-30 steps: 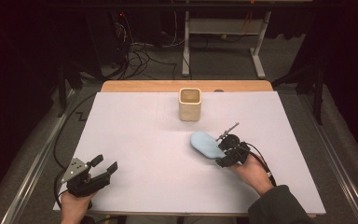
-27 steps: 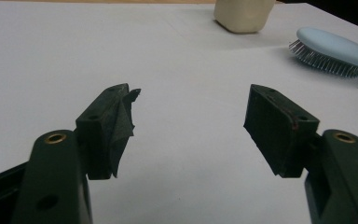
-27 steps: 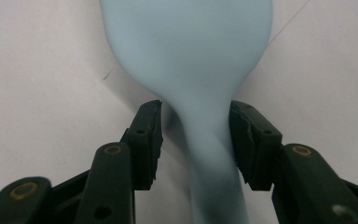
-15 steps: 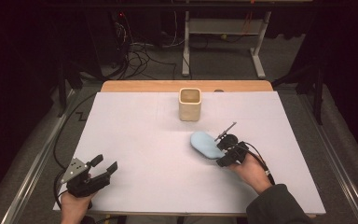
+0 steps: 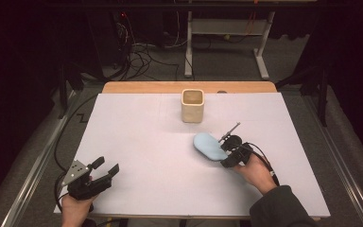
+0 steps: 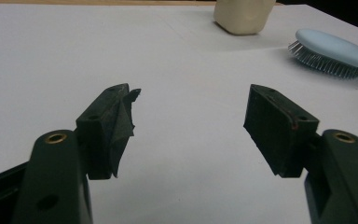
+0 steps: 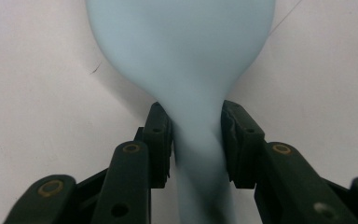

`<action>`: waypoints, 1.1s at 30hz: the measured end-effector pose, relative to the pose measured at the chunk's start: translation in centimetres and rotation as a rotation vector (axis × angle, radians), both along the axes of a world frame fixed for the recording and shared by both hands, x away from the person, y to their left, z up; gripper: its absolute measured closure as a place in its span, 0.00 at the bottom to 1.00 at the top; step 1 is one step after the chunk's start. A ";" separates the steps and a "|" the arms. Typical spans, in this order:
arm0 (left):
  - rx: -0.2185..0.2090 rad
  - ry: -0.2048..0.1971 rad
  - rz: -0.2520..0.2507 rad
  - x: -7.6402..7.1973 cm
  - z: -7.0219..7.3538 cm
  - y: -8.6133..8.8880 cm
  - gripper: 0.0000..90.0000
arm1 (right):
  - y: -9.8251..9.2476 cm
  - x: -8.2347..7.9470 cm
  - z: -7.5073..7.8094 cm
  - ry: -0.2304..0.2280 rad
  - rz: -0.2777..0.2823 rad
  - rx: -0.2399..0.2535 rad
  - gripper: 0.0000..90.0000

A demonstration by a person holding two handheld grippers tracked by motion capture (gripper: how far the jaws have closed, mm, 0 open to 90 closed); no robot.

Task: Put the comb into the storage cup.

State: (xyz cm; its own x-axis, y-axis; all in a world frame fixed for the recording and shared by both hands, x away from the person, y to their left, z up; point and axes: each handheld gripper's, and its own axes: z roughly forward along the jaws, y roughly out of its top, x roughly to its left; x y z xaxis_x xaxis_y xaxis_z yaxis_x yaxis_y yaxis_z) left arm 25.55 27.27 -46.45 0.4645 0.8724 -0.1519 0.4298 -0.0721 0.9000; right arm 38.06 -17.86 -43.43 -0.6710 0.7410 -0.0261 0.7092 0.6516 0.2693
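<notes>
**Right gripper closing on the hairbrush handle**

The right gripper (image 5: 231,156) has just been closing its jaws, and the right gripper view shows both pads now against the narrow neck of the light blue hairbrush (image 7: 182,60), one on each side, so it looks like a grip on the handle right where it widens into the head. The brush lies bristles down on the white table cover (image 5: 137,142), right of centre and nearer the person than the cream square cup (image 5: 192,105), which stands well apart from it toward the far edge.

To do this step well, I would keep the pads square on the handle's flanks and confirm the hold is firm before any lift: the neck tapers (a tapered handle can slide through the pads), and the head is the heavier end, so the brush may droop forward once it leaves the table. A slow, level rise would show whether it pivots. If the cup is the destination, which is only a guess, the grip near the head leaves the handle end free to go in first.

The left gripper (image 5: 101,172) rests at the near left corner of the table, its jaws standing partly apart with nothing between them; in the left gripper view the brush's bristles (image 6: 324,63) show far off to the right.
</notes>
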 end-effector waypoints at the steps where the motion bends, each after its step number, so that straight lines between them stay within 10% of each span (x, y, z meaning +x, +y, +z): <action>1: 0.000 0.000 0.000 0.0 0.0 0.0 0.37 | 0.1 -0.1 0.0 0.000 -0.001 -0.004 0.76; 33: -0.004 0.007 -0.004 0.1 -0.1 -0.1 0.37 | -0.8 -1.5 0.7 -0.106 0.039 0.042 0.78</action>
